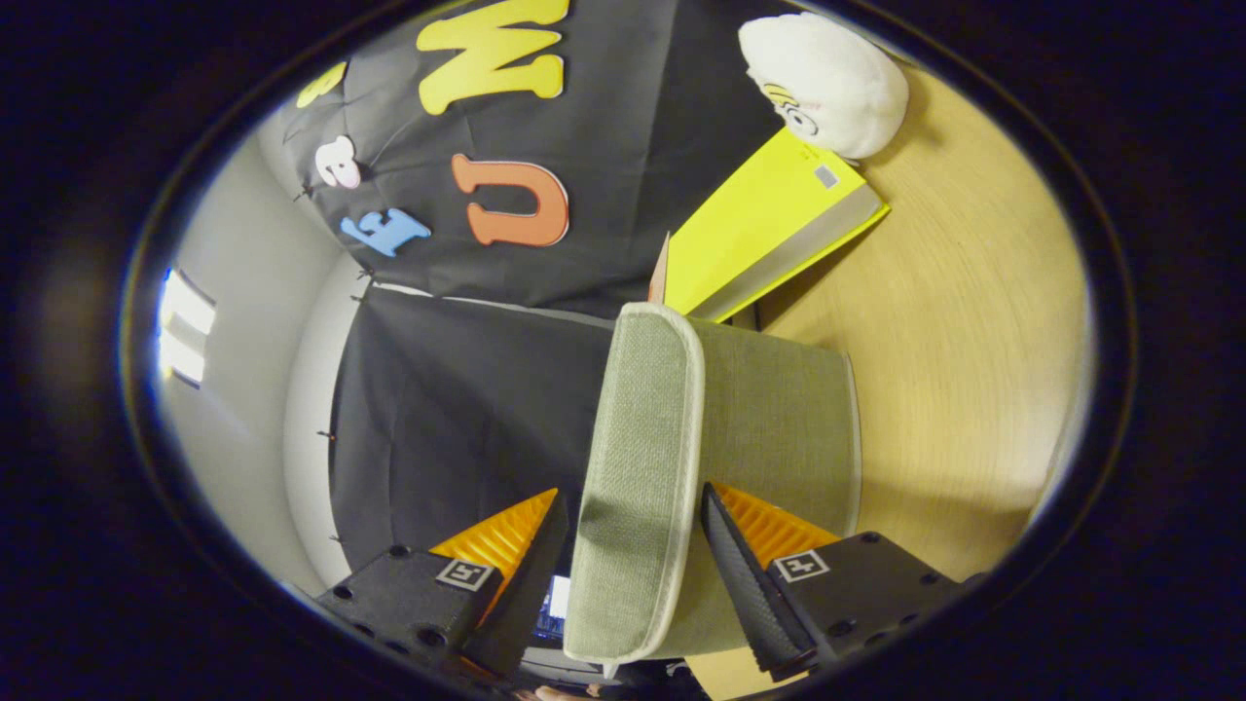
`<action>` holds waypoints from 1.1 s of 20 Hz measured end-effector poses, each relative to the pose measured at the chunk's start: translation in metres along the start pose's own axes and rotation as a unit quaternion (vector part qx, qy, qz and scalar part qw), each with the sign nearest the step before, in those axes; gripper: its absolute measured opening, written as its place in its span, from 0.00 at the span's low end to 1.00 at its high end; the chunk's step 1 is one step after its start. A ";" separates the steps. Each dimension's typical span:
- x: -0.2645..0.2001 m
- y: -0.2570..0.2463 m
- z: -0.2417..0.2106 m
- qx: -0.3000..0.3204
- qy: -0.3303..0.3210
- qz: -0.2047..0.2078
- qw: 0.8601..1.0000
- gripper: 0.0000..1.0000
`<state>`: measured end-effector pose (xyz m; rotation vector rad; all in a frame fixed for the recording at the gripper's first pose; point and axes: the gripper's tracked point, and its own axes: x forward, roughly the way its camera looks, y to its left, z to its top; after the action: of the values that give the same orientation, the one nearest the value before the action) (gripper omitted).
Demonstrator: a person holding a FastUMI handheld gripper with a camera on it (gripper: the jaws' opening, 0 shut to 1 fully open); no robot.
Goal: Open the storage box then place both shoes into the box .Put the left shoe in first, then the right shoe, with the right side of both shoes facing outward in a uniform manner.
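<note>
The view is rolled sideways, so the wooden table (954,370) runs up the right-hand side. A green fabric storage box (779,419) stands on it, with its white-trimmed lid (642,428) seated on top. My gripper (633,492) straddles the lid's rim, which lies between the two fingers. The finger on the box side (740,574) lies against the trim, and a thin gap shows between the other finger (531,584) and the lid. The fingers are open. A white plush shoe (827,83) with a printed face lies on the table well beyond the box.
A flat yellow box with a grey side (769,234) lies on the table between the storage box and the white shoe. Black cloth walls the booth behind the storage box. A pale wall with a bright light strip (185,326) lies past the cloth.
</note>
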<state>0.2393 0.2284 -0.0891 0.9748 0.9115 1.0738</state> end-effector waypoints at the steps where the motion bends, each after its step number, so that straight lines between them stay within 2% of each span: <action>1: -0.001 0.004 0.000 0.002 0.002 0.006 1.000 0.82; 7: -0.019 0.005 0.008 0.006 -0.028 -0.006 1.000 0.49; 8: -0.022 0.009 0.008 0.002 -0.035 -0.003 0.999 0.36; 10: -0.032 0.020 0.004 -0.011 -0.045 -0.004 0.999 0.20; 12: -0.039 0.027 -0.003 -0.026 -0.050 -0.015 0.998 0.11; 17: -0.050 0.053 -0.019 -0.060 -0.057 -0.033 0.996 0.07; 22: -0.052 0.102 -0.025 -0.072 -0.075 -0.035 0.994 0.07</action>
<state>0.1764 0.2011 0.0056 0.8846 0.7300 0.9794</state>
